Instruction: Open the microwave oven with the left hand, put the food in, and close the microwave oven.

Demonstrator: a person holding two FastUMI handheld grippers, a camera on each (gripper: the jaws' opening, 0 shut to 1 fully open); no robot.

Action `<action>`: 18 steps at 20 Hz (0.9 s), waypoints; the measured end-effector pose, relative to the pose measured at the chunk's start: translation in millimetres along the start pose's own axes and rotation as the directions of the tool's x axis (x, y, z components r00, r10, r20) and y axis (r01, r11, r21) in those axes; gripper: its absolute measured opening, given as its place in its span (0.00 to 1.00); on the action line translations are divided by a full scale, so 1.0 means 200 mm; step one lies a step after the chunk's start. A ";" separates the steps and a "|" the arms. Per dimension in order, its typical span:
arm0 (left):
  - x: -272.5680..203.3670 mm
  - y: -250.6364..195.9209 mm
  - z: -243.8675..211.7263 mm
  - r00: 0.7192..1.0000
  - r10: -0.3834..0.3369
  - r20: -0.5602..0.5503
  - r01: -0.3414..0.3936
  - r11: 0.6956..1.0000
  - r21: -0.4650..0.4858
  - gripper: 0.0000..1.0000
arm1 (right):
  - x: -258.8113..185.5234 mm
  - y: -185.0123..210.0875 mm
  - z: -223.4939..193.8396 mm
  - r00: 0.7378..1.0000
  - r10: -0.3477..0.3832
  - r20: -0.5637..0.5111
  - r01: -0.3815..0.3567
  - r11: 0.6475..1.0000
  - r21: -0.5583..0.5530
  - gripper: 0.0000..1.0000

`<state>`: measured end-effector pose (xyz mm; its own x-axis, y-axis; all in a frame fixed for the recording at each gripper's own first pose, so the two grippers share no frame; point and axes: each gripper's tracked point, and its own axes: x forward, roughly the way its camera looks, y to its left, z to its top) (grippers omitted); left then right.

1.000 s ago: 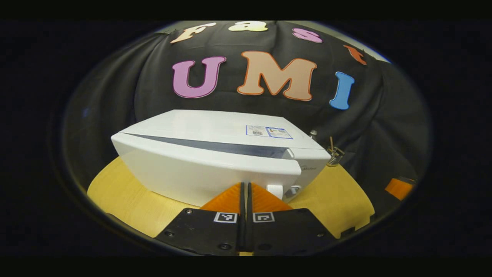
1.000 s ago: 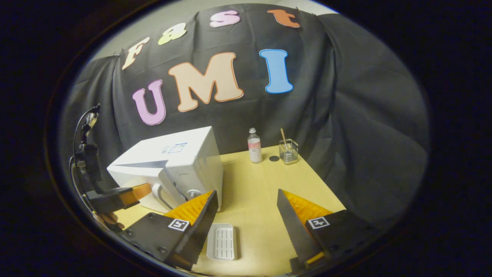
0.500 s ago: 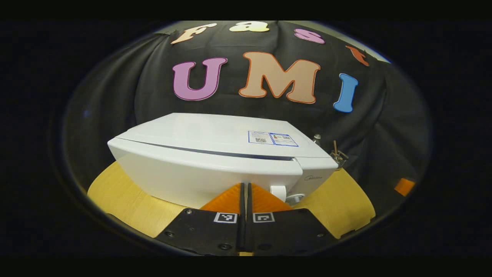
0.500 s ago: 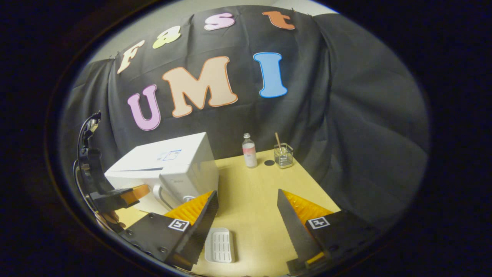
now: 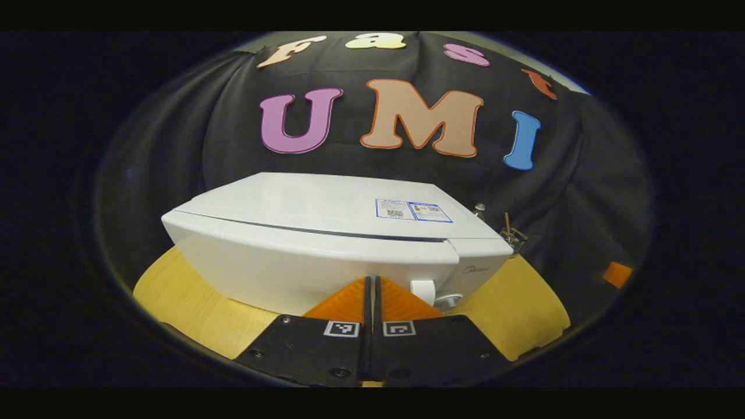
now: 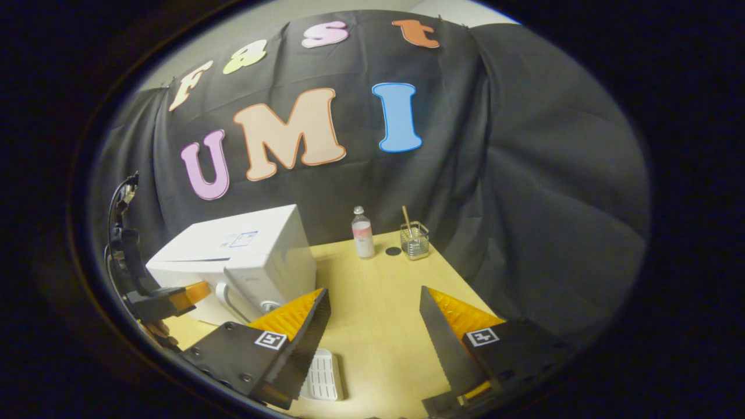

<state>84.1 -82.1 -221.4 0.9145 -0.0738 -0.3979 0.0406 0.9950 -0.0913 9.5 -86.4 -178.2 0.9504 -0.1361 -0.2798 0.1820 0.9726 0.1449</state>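
Note:
The white microwave (image 5: 314, 244) stands on the wooden table (image 5: 192, 297) with its door closed to a thin dark seam. My left gripper (image 5: 372, 279) is shut with nothing between its fingers, its tips against the lower door front, just left of the door handle (image 5: 423, 289). In the right gripper view the microwave (image 6: 244, 256) is at the left, with the left gripper (image 6: 186, 294) at its door. My right gripper (image 6: 373, 291) hangs open and empty above the table. A white ribbed tray (image 6: 321, 375) lies below its left finger.
At the table's far edge stand a small bottle (image 6: 363, 233), a dark disc (image 6: 393, 251) and a wire holder (image 6: 414, 241) with a stick in it. Black cloth walls close in behind and to the right. Bare wood (image 6: 378, 326) lies between the right gripper's fingers.
The microwave door swung from ajar with a wide dark gap to closed, with my shut left gripper at its front. The right gripper drifted, so the tray slid partly under its left finger.

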 end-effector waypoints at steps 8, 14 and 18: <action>0.01 0.00 0.00 1.000 -0.006 0.011 0.006 1.000 -0.012 0.00 | -0.02 0.00 0.00 1.000 -0.005 -0.006 0.005 1.000 0.007 0.91; 0.02 0.01 0.00 1.000 -0.014 0.019 0.014 1.000 -0.004 0.01 | -0.05 0.00 0.01 1.000 0.001 0.005 -0.001 1.000 0.015 0.95; 0.02 0.01 -0.01 0.999 -0.003 0.032 0.003 1.000 0.000 0.03 | -0.07 -0.01 0.02 1.000 0.003 0.010 -0.004 1.000 0.023 0.96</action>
<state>87.7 -79.7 -225.1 0.9269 -0.0747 -0.3679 0.0436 0.9948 -0.0923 -3.3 -86.3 -170.2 0.9534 -0.1346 -0.2699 0.1843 0.9685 0.1677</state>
